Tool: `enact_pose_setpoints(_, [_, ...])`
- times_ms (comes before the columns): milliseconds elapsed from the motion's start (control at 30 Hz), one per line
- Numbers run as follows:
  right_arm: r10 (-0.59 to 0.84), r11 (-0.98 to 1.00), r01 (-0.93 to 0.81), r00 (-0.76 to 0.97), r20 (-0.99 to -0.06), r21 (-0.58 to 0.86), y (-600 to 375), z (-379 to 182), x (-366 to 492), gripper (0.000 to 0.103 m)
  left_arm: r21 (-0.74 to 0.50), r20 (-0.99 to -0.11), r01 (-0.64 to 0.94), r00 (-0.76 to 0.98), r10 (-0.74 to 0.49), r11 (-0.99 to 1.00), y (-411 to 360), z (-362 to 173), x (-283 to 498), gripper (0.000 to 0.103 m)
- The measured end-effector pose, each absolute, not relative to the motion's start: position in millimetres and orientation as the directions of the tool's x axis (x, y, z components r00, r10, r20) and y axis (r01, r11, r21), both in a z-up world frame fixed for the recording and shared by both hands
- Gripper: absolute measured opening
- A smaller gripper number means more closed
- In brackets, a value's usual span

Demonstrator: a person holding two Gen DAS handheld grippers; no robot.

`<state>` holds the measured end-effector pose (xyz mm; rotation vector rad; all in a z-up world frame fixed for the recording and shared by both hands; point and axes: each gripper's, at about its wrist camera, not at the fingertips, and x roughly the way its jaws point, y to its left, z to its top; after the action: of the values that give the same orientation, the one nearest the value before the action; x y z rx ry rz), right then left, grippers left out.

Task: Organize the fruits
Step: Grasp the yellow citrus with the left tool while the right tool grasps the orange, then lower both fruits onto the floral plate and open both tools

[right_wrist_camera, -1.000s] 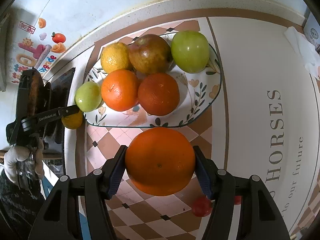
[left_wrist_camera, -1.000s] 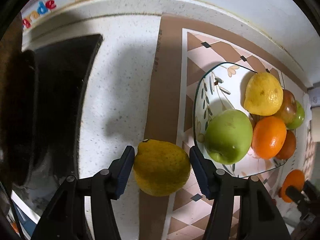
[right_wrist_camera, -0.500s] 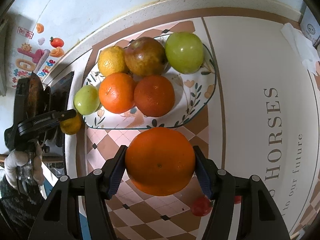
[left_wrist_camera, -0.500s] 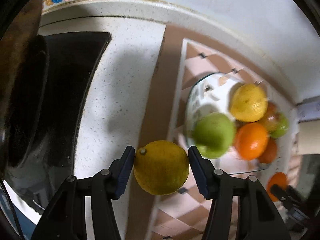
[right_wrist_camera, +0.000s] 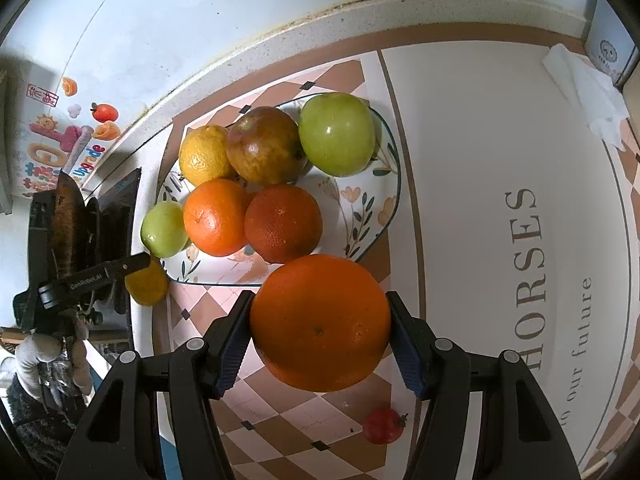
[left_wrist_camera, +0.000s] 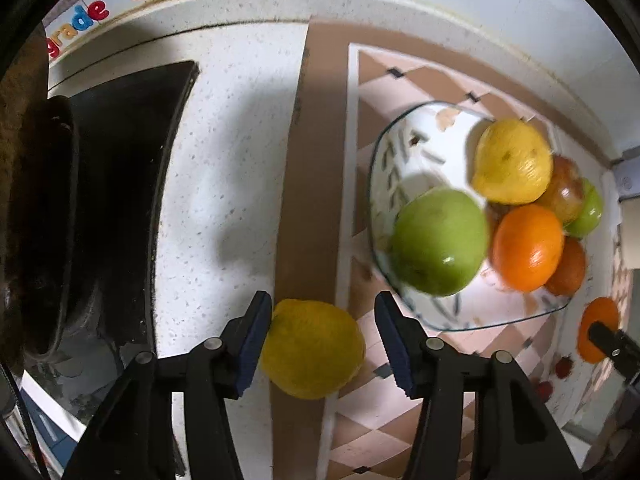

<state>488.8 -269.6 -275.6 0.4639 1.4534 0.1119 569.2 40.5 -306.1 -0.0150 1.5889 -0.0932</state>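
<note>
Left wrist view: the left gripper [left_wrist_camera: 322, 342] points straight down, its left pad touching a dull yellow lemon [left_wrist_camera: 312, 349], a gap at the right pad. The patterned glass plate [left_wrist_camera: 404, 152] lies to its right. The right gripper [right_wrist_camera: 320, 334] clamps a big round orange [right_wrist_camera: 320, 322] just before that plate.

Printed across the white mat [right_wrist_camera: 480, 184]: "HORSES", with "our future" in smaller script beside it. On the colourful wall sticker [left_wrist_camera: 76, 24], letters reading "grade". Stamped on the left gripper [right_wrist_camera: 132, 270], a brand name too small to read.
</note>
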Motion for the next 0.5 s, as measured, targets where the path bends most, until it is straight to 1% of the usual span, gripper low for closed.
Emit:
enact_pose_setpoints(100, [0.352,0.906,0.202,0.127,-0.928,0.371,-268,-276,487,0.066,-0.076,-0.997,0.033,-0.035,-0.074,0.997,47,-308,567,0.052])
enact_pose_setpoints(200, [0.353,0.906,0.203,0.125,-0.927,0.372,-267,-276,486,0.066,-0.152,-0.987,-0.033,-0.05,-0.154,0.988,64,-309,563,0.058])
enact_pose_setpoints(333, [0.355,0.905,0.204,0.124,-0.927,0.374,-266,-277,485,0.066,-0.23,-0.969,-0.097,-0.069,-0.237,0.968,84,-311,557,0.059])
enact_pose_setpoints(500, [0.359,0.903,0.208,0.118,-0.926,0.376,-264,-280,484,0.066,-0.188,-0.978,-0.085,-0.075,-0.195,0.978,83,-322,556,0.059])
